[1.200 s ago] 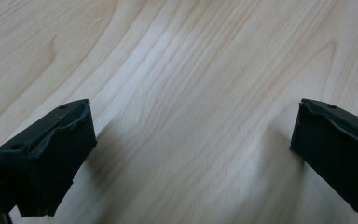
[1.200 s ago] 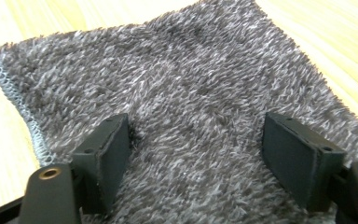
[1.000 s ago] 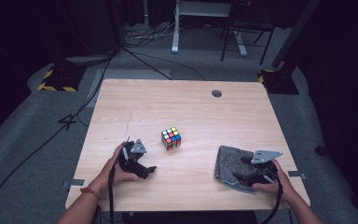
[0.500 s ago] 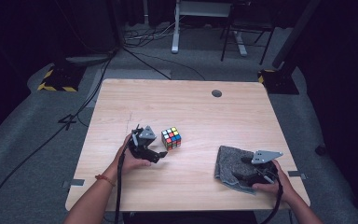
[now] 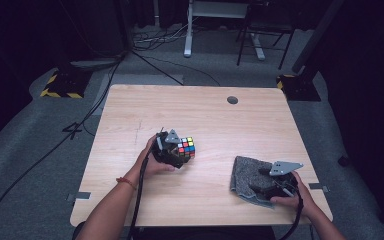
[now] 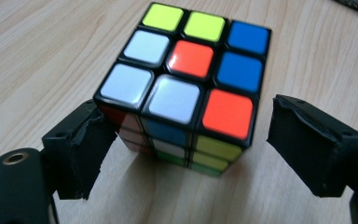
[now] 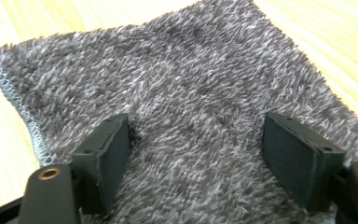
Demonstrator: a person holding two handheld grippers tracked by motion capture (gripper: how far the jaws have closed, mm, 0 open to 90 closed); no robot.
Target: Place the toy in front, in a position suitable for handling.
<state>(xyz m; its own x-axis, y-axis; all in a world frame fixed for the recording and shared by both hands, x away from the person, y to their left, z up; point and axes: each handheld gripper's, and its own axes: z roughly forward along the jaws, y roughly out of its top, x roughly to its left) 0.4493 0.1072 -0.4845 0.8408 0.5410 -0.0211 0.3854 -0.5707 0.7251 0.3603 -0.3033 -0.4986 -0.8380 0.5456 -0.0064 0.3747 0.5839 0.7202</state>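
Scrambled, multicoloured plastic puzzle cube (image 6: 182, 88) sitting near the middle of the pale wooden table (image 5: 260, 120), bracketed by the left gripper (image 5: 181, 156): one black pad brushing a lower corner, the other just clear, so closing in, not yet gripping. Right gripper (image 7: 205, 158) resting wide open on the grey fluffy cloth (image 7: 177, 93), probably pinning it flat nearby.

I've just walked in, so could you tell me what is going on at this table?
A person works with a gripper in each hand. The left gripper has reached the puzzle cube, one jaw against its corner, the other apart from it. The right gripper rests open on the grey cloth.
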